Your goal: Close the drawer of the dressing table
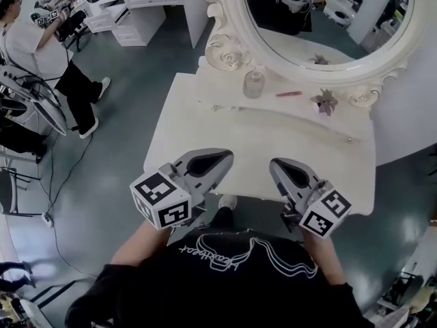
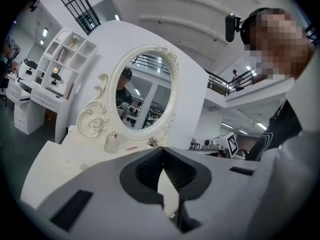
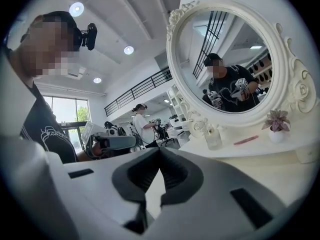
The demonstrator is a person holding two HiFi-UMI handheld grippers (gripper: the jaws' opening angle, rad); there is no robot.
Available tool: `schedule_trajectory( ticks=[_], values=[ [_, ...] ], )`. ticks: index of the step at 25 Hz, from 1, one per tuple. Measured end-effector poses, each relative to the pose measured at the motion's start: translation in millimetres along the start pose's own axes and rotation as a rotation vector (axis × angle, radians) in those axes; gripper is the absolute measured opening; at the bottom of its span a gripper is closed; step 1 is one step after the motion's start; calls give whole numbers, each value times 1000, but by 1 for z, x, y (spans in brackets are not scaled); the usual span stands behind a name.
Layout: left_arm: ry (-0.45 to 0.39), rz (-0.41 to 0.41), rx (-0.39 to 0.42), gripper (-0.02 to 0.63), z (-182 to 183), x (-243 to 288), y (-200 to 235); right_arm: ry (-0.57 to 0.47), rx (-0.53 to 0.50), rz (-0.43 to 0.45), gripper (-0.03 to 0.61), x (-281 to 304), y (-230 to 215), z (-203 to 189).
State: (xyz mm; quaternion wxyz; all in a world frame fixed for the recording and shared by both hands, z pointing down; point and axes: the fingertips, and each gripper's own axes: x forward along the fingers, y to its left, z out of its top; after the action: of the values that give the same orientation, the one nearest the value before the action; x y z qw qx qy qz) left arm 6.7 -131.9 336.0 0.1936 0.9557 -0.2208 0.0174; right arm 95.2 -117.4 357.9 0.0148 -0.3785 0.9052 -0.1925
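Drawer hides under dressing table [image 1: 205,128] mid-frame; likely light, rigid wood, shove its front. Left gripper [image 1: 224,156], right gripper [image 1: 277,165] clenched, empty.

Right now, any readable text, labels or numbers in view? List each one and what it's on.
"Heart…": white script on the person's black shirt. Only the start reads; the rest is too blurred, and it is upside down in the head view.
Cubes on the left gripper and right gripper: square marker patterns only, no letters or numbers.
Glass bottle: no readable label.
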Motion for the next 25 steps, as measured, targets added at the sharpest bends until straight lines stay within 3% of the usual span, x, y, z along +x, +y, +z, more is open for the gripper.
schedule_trajectory(
  ticks=[9, 25],
  values=[
    [-13, 47, -3, 3, -8, -12, -21, -22, -64, 79, 3, -16, 37, 5],
    [11, 76, 38, 3, -21, -18, -47, -39, -37, 42, 3, -40, 42, -5]
  ],
)
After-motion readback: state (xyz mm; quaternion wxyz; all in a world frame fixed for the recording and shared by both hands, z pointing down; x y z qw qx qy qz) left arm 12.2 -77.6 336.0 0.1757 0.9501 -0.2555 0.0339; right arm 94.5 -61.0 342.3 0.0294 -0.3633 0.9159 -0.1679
